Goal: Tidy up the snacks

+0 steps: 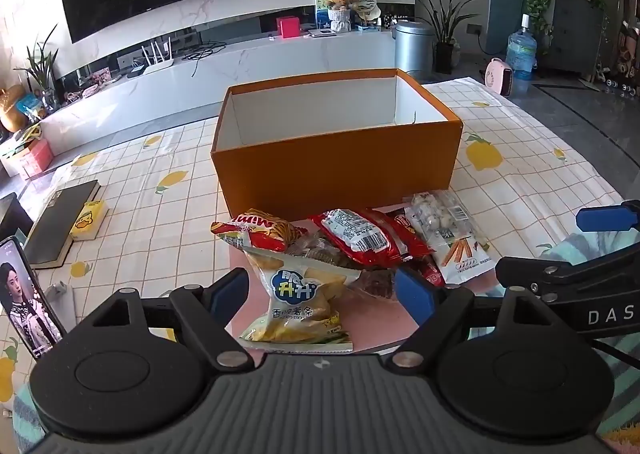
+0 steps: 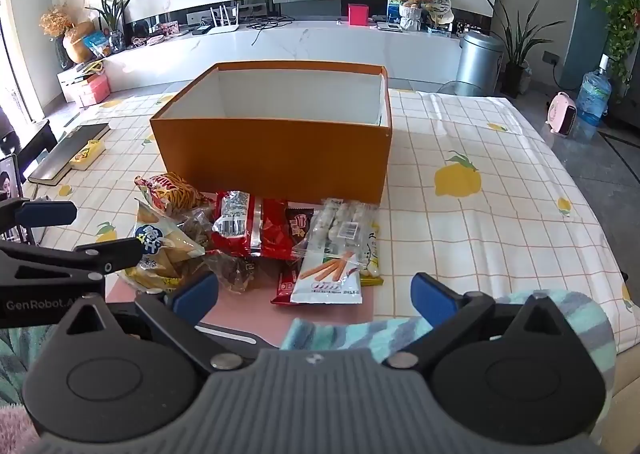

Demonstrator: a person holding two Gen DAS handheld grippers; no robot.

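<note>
Both tongs spread wide, empty: left tongs (image 1: 322,292) over potato-stick bag (image 1: 298,296), right tongs (image 2: 316,294) near biscuit-stick pack (image 2: 332,274). Snack pile (image 2: 256,238) on bench (image 2: 480,214), against empty orange box (image 2: 276,154), handy for loading.

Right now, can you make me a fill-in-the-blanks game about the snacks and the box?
1. The big box is ____ on the outside.
2. The snack pile lies on the table ____ the box, not inside it.
3. Both the left hand-held gripper and the right hand-held gripper have their jaws ____.
4. The tablecloth is printed with yellow ____.

Missing words: orange; in front of; open; lemons
</note>
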